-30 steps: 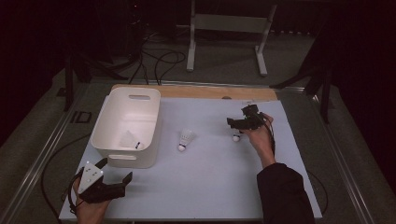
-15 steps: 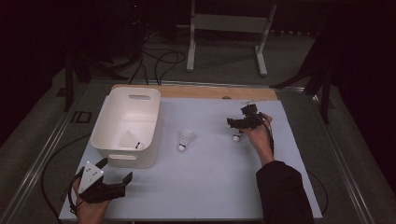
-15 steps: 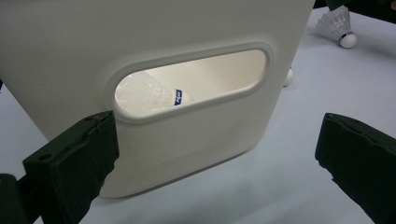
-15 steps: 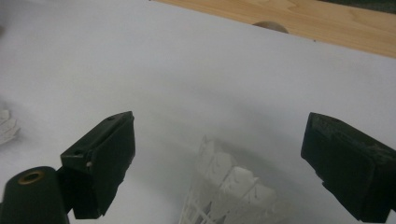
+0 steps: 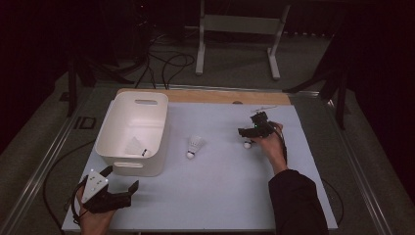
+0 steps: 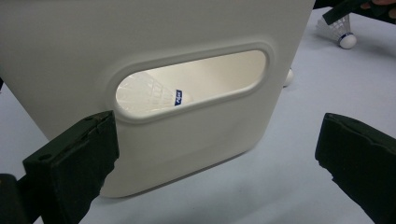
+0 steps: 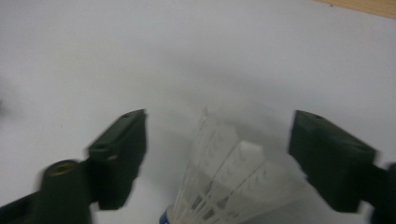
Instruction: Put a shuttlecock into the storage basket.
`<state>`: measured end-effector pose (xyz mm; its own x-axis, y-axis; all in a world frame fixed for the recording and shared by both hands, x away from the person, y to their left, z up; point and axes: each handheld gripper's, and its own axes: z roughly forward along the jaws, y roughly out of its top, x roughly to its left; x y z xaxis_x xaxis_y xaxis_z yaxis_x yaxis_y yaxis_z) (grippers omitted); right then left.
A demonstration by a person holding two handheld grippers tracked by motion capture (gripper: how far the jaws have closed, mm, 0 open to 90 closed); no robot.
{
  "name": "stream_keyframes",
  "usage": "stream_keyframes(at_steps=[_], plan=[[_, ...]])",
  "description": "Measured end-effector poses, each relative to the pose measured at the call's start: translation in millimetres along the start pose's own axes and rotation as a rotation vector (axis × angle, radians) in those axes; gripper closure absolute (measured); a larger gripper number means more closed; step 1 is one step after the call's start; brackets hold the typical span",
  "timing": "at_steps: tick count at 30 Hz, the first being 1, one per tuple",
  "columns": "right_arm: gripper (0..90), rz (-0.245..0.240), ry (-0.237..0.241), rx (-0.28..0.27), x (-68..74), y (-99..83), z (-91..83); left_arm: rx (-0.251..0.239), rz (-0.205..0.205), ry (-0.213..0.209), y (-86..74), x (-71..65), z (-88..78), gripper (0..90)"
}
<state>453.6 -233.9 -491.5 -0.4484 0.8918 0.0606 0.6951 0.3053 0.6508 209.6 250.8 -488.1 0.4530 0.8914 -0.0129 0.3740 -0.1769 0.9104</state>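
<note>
A white shuttlecock (image 7: 233, 182) lay on the pale table (image 5: 220, 196) between the jaws of the right gripper (image 7: 217, 154), which had just been closing but apparently had not yet touched the feathers. From above, a second shuttlecock (image 5: 195, 146) sat mid-table beside the white bin (image 5: 117, 164). The left gripper (image 6: 215, 163), jaws wide and empty, faced the bin's handle slot, through which a third shuttlecock (image 6: 149, 94) showed inside.

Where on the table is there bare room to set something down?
Bare mat lies along the near edge between the left gripper and the right sleeve, and between the bin and the middle shuttlecock. It is crowded around the right gripper.
</note>
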Motion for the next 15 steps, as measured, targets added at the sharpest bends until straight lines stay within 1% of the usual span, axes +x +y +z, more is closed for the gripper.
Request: stream_keyframes(at_steps=[3, 5, 8, 11, 13, 15], plan=[[30.0, -0.018, 0.010, 0.019, 3.7, -3.7, -2.5, 0.000, 0.000, 0.000, 0.0, 0.1, -0.1, 0.0], [32.5, -0.027, 0.012, 0.019, 5.5, -6.3, -6.1, 0.000, 0.000, 0.000, 0.1, 0.1, -0.3, 0.0], [35.1, -0.042, 0.023, 0.037, 9.6, -10.6, -11.7, 0.000, 0.000, 0.000, 0.1, -0.1, 0.0, 0.0], [37.9, -0.055, 0.044, 0.028, 15.0, -14.2, -20.2, 0.000, 0.000, 0.000, 0.2, -0.4, 0.1, 0.1], [42.0, -0.069, 0.052, 0.021, 18.5, -16.5, -25.7, 0.001, 0.000, 0.001, 0.2, -0.4, 0.2, 0.1], [45.4, -0.075, 0.070, 0.022, 22.4, -18.7, -30.9, 0.002, 0.000, 0.001, 0.2, -0.5, 0.3, 0.0]])
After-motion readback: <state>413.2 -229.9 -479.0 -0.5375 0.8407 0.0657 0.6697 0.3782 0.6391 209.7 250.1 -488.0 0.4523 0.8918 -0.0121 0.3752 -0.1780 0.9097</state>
